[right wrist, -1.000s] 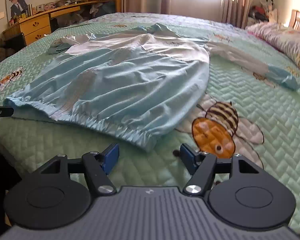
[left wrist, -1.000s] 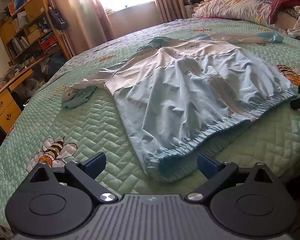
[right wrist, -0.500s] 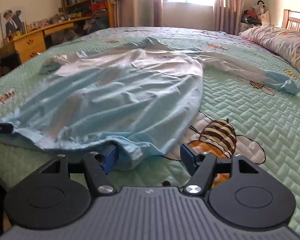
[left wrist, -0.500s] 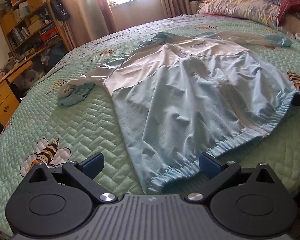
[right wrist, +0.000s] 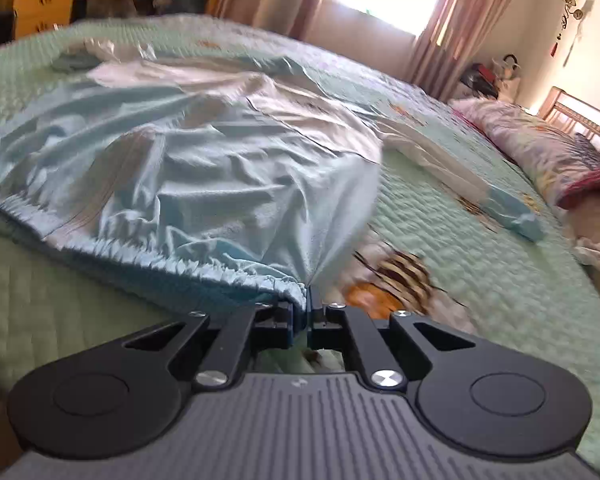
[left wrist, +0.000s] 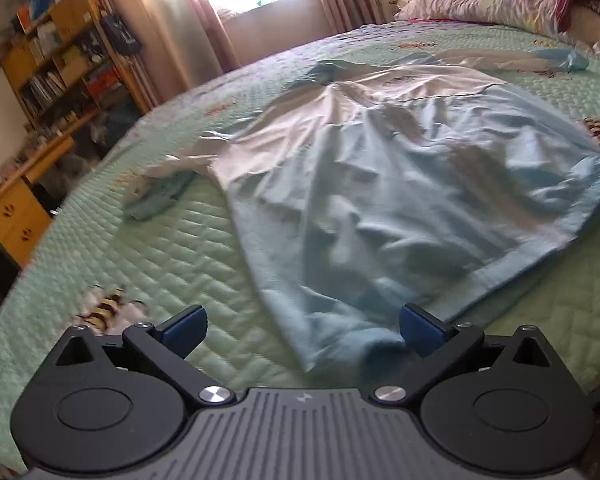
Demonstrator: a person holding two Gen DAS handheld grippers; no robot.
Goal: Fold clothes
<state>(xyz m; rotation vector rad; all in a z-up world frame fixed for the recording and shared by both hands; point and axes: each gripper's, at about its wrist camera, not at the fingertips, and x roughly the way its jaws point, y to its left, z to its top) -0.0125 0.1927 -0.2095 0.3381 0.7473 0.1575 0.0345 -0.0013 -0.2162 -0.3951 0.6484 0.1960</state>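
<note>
Your right gripper [right wrist: 300, 312] is closing, clenched on the jacket [right wrist: 220, 184] hem corner. Your left gripper [left wrist: 302, 330] stands released, hem corner lying between its fingers.

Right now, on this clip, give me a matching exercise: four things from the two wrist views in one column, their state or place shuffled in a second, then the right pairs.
Things:
1. right gripper
2. left gripper
3. jacket
4. pillow

States or places:
A. spread flat on the green bedspread
B. jaws wide apart, hem corner between them, not pinched
C. at the head of the bed
D. jaws closing on the elastic hem corner

Pairs: 1-D, 2-B, 3-A, 4-C
</note>
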